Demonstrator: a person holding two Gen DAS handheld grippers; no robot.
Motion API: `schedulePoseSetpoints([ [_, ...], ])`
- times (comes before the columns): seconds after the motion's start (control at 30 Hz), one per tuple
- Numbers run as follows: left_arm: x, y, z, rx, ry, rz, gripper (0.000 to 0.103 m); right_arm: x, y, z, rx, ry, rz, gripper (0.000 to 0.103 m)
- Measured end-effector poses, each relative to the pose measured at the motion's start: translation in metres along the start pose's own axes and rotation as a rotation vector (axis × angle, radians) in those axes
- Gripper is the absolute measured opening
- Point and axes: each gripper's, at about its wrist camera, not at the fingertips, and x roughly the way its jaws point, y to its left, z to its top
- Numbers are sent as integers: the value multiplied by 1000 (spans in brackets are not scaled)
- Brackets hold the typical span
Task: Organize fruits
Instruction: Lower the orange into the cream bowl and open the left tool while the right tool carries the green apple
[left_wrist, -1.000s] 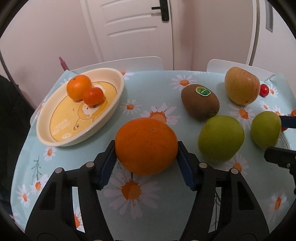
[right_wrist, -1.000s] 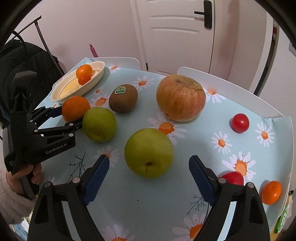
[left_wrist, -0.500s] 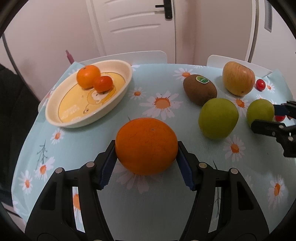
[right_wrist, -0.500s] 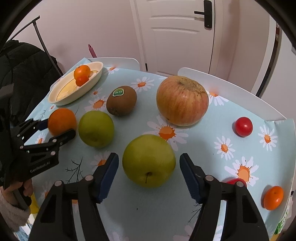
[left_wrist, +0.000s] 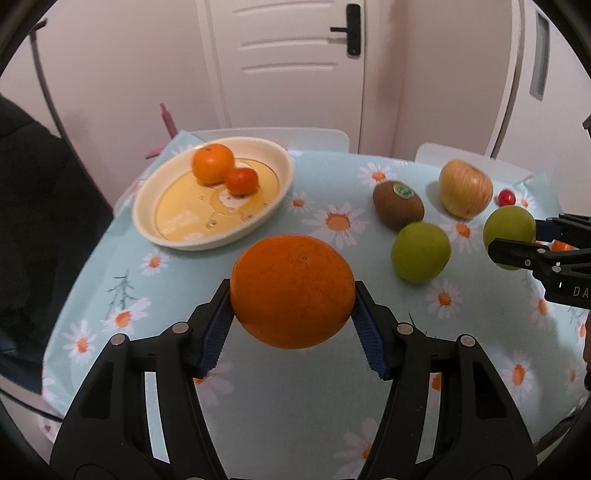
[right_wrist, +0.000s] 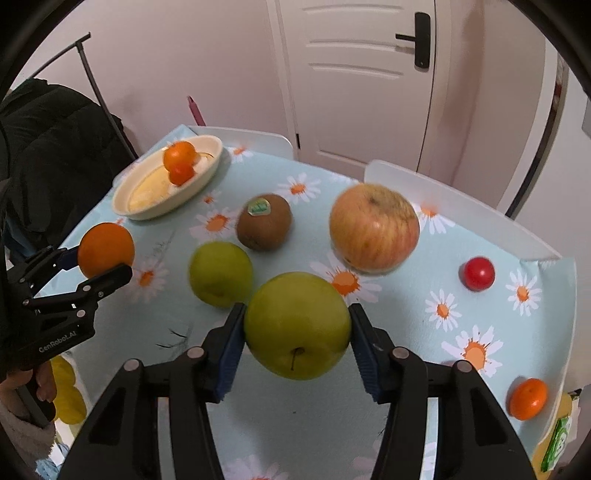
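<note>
My left tongs (left_wrist: 291, 317) grip the orange (left_wrist: 291, 291), lifted off the surface (left_wrist: 325, 406) — bound, I judge, for the dish (left_wrist: 214, 240) holding two more. My right tongs (right_wrist: 295, 345) are closing on a green apple (right_wrist: 297, 325), pads touching its sides.

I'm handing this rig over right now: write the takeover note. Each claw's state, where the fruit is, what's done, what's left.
Left claw: shut on the large orange, short of the dish.
Right claw: jaws closing on a green apple, pads at its sides.
Done: a mandarin and a smaller orange-red fruit lie in the dish.
Left on the tablecloth: second green apple, kiwi, red-yellow apple, cherry tomato, small mandarin.
</note>
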Motion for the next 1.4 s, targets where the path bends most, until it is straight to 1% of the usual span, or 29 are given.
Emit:
schedulePoseSetpoints([
  [0.3,-36,37,24,-27,-34,17,66,-33,37,30,-33,-30,24,50],
  [0.43,-41,57,37,-20,-44,20,66,-40,57,47,-37,-45,36,50],
  [0.6,-38,85,55,1,-49,19,66,-35,86,66,-37,-50,50,50],
  [0.77,-25,111,70,24,-50,5,66,-21,111,86,-27,-49,55,50],
  [0.97,1,139,86,57,-44,-28,66,0,134,105,-3,-46,44,50],
  [1.23,48,165,101,101,-11,-76,66,35,150,121,48,-20,11,50],
  [1.4,76,173,105,123,14,-103,66,57,157,126,78,1,-4,50],
])
